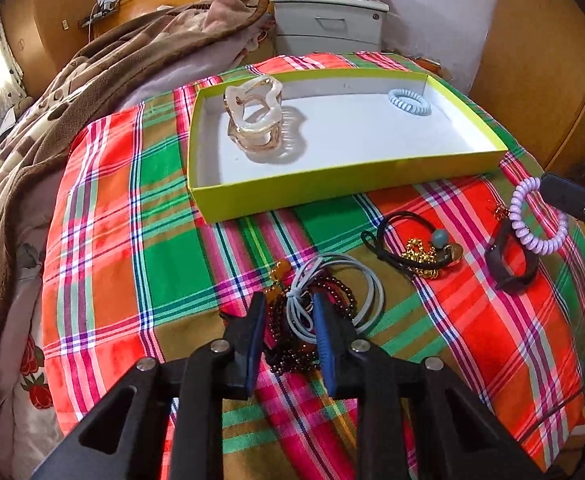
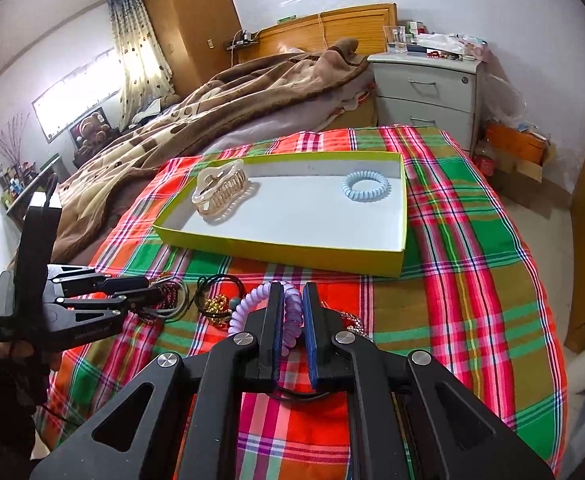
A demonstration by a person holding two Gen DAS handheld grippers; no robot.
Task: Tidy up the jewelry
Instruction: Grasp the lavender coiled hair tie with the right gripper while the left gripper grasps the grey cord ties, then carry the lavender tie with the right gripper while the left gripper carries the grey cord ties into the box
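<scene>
Purple coil [image 2: 288,312]: my right gripper [image 2: 292,320] pinches it; I lift it gently into the yellow box [image 2: 280,249].
Left gripper [image 1: 288,320]: fingers spread around the grey bands [image 1: 334,296] near that box.

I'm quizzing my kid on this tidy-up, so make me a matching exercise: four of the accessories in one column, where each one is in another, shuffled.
Column one:
1. cream and amber plastic claw hair clip
2. pale blue spiral hair tie
3. lilac spiral hair tie
4. grey elastic cord loops

Column two:
A. between the right gripper fingers
B. right end of the yellow-green box
C. between the left gripper fingers, on the plaid cloth
D. left end of the box

Pairs: 1-D, 2-B, 3-A, 4-C
</scene>
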